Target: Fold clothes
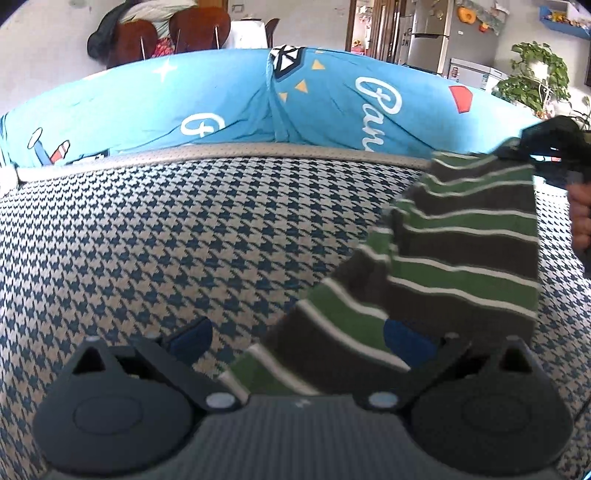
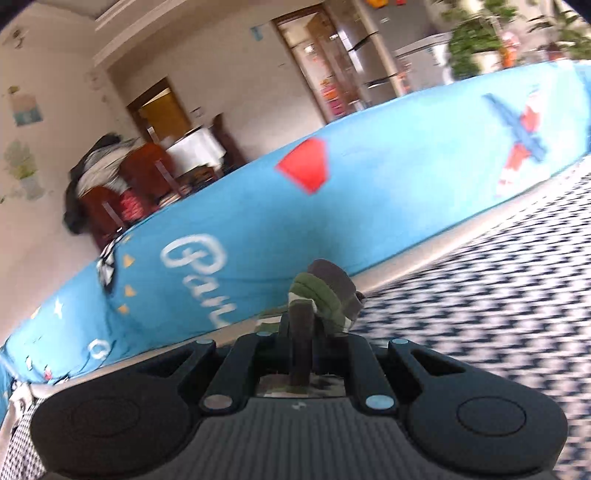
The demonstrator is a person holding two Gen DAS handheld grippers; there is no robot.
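Observation:
A green, grey and white striped garment (image 1: pixel 461 251) hangs over the houndstooth surface (image 1: pixel 184 240), stretched from upper right to lower middle in the left wrist view. Its top corner is pinched by my right gripper (image 1: pixel 550 155), which a hand (image 1: pixel 580 218) holds. My left gripper (image 1: pixel 299 336) is open, its blue pads (image 1: pixel 192 338) wide apart, and the garment's lower end lies between the fingers against the right one. In the right wrist view, my right gripper (image 2: pixel 301 314) is shut on a bunched fold of the striped garment (image 2: pixel 321 291).
A blue printed cushion (image 1: pixel 240 107) runs along the far edge of the houndstooth surface, behind a grey piping strip (image 1: pixel 221 155). Beyond it stand brown chairs (image 1: pixel 199 29) with clothes, a fridge (image 1: pixel 428 33) and a leafy plant (image 1: pixel 535 74).

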